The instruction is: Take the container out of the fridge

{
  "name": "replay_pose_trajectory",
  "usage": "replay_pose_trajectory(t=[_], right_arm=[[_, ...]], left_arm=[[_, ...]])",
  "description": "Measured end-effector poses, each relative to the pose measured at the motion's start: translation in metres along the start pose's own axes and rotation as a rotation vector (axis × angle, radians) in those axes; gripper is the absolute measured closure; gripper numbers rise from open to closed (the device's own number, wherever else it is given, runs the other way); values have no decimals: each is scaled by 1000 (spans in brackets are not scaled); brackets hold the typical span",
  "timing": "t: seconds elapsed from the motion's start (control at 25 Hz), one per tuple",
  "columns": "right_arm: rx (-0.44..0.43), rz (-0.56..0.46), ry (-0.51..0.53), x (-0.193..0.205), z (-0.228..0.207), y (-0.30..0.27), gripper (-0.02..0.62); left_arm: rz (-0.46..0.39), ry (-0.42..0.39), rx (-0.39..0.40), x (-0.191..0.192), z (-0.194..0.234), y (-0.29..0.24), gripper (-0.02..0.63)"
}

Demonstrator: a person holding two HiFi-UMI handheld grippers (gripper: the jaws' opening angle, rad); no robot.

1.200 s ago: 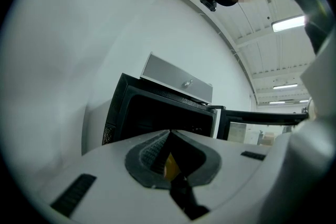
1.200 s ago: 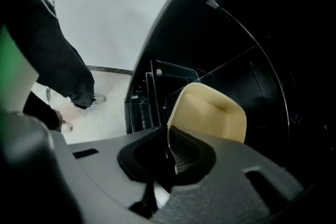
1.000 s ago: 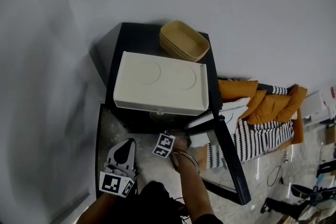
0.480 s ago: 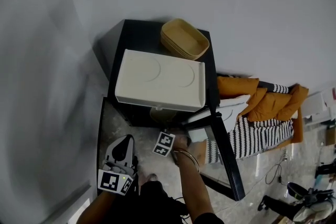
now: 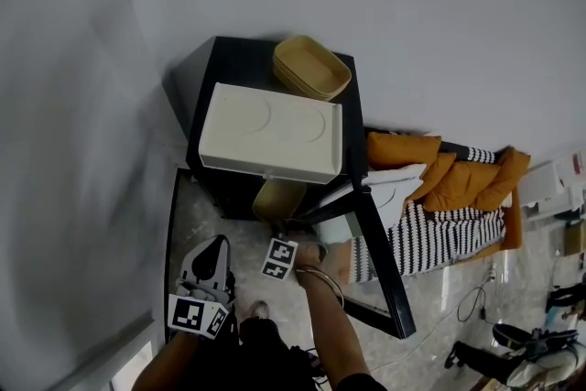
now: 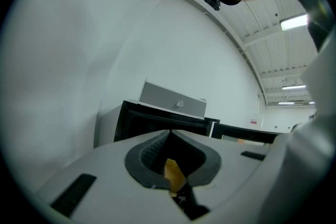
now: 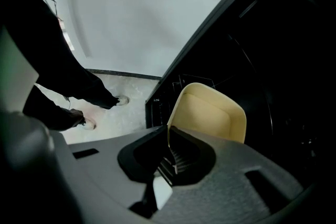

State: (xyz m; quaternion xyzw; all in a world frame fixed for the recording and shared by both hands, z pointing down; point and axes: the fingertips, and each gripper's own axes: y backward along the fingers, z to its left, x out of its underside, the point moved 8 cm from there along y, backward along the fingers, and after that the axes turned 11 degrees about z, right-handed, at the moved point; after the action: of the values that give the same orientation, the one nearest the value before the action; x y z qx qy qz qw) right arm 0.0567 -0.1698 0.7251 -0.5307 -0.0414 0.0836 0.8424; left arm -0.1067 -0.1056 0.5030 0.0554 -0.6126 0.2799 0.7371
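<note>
The right tool (image 7: 168, 132) is gripping the cream container (image 7: 210, 113): its two jaws are closed nearly to the end, and they are pinching the thin near wall of the container at the rim. In the right gripper view the container is standing out just in front of the tool. Its open side is facing the camera and the dark inside of the black fridge (image 7: 273, 60) is lying behind it.

In the head view the container (image 5: 278, 199) is showing at the front opening of the fridge (image 5: 229, 69), partly out and just below the edge of the white box (image 5: 270, 133) that is lying on the fridge top. The fridge door (image 5: 375, 261) is standing open on the person's right. A stack of similar beige containers (image 5: 311, 67) is sitting on the back corner of the fridge top, beside the white box.

The left tool (image 6: 169, 136) is clenched, its jaws meeting at the tip, and it is holding nothing. It is hanging apart from the fridge, over the pale floor (image 5: 197, 215) on the person's left, and it is pointing up toward the fridge front.
</note>
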Motion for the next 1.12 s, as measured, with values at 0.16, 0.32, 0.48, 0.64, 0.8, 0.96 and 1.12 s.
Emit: replay_pose_trajectory(t=[0.16,0.32,0.48,0.64,0.8,0.96,1.12], right_arm=[[-20,-16,27,8,15,22,588],[-27,-45,41,15,30,48,588],[-25,-74,59,24,52,75,588],[-40,-123,30,33,74,103,588],[-53,-159,0,39,91,125,588],[-63,-188,-48,43,103,143,588],[-64,-223,-102,41,112,164,588]], left_arm=[[-1,-4,-13,1,-11,15,601],[-9,0,-28,12,-21,33,601],[-15,3,-57,15,-41,58,601],[-18,4,-81,17,-60,82,601],[-22,5,-103,23,-70,101,601],[-12,2,-115,13,-78,113,601],[-12,-8,-107,6,-80,121,601]])
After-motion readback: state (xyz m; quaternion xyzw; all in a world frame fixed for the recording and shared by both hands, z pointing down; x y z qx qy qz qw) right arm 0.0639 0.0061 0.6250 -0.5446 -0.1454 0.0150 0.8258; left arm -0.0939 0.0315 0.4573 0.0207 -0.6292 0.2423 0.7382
